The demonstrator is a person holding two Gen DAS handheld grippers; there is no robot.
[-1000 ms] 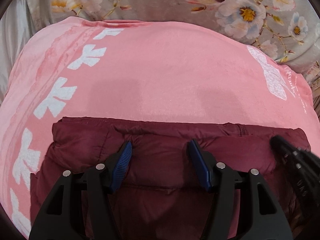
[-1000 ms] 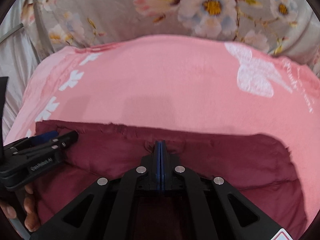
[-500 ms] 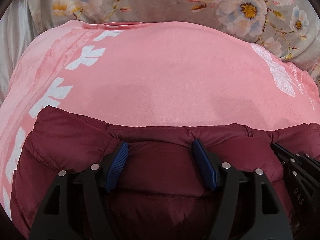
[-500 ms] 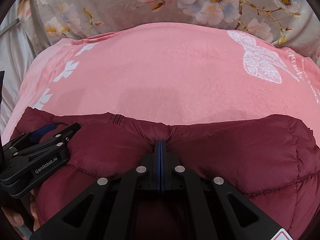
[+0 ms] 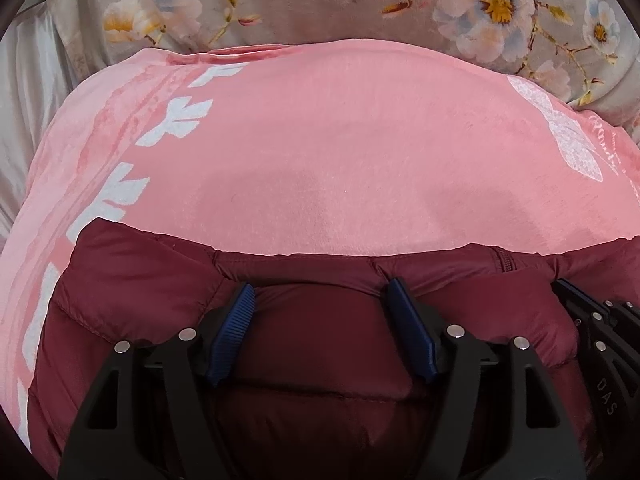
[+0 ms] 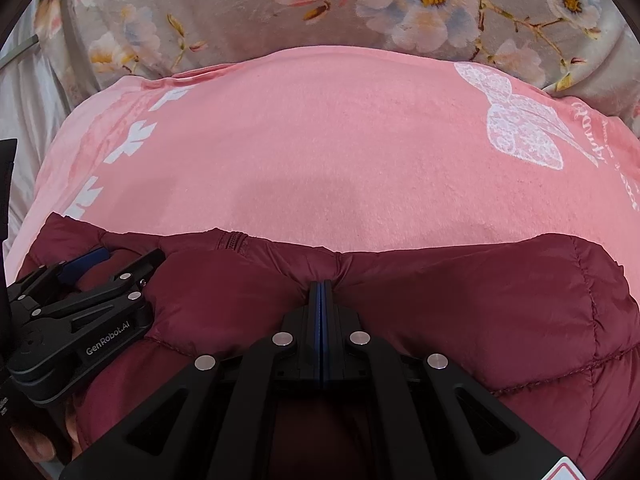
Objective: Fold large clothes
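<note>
A maroon puffer jacket (image 5: 140, 280) lies folded on a pink blanket (image 5: 320, 140), its zipper edge facing away from me. My left gripper (image 5: 320, 286) rests on the jacket's left part, jaws opening wide. Puffy fabric bulges between the blue pads (image 5: 236, 320), and nothing is pinched. My right gripper (image 6: 322, 282) is shut on a puckered fold at the jacket's (image 6: 480, 300) far edge. The right wrist view shows the left gripper (image 6: 128, 258) at the left, and the left wrist view shows the right gripper (image 5: 560, 284) at the right edge.
The pink blanket (image 6: 320, 140), printed with white bows, lies on grey floral bedding (image 5: 320, 8). Pale sheet folds (image 5: 24, 80) run along the left side. A hand (image 6: 36, 444) shows at the lower left behind the left gripper.
Both grippers have sunk closer to the jacket, which now looks puffier and fills more of each view. The left jaws have spread slightly wider. The right gripper has stayed shut on the fold.
</note>
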